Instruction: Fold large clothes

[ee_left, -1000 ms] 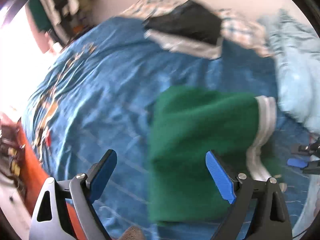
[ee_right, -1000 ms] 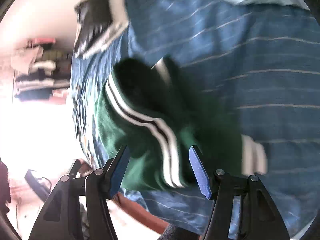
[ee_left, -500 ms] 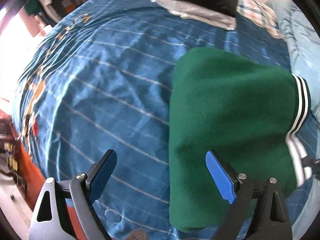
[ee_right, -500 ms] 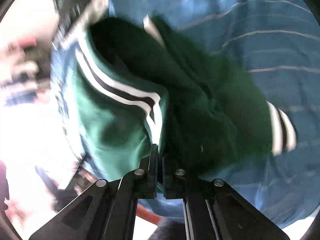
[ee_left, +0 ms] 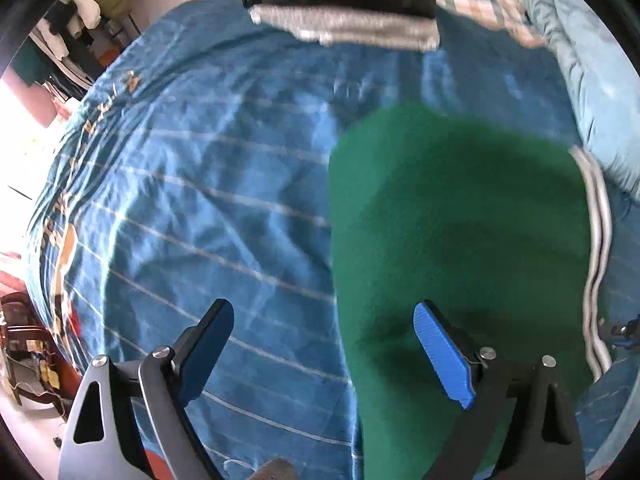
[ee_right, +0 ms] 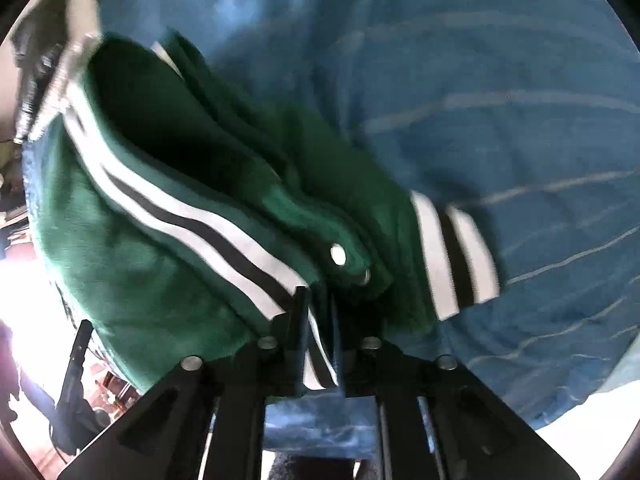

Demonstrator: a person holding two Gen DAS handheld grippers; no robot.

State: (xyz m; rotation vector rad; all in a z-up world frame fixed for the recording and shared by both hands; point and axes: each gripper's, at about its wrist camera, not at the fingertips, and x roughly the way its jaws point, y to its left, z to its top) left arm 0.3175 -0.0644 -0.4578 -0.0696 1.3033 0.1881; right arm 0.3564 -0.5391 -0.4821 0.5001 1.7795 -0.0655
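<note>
1. The green jacket lies on the blue bedspread, right of frame centre.
2. Left hand-held gripper is released, straddling the jacket's edge.
3. Right hand-held gripper pinches the jacket's striped hem, its jaws opening.

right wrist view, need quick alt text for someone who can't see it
The right gripper has the striped hem of a folded green jacket between its nearly closed jaws, which are opening slightly. The jacket lies on a blue bedspread with thin pale lines, a striped cuff sticking out to the right and a silver snap button showing near the gripper.
</note>
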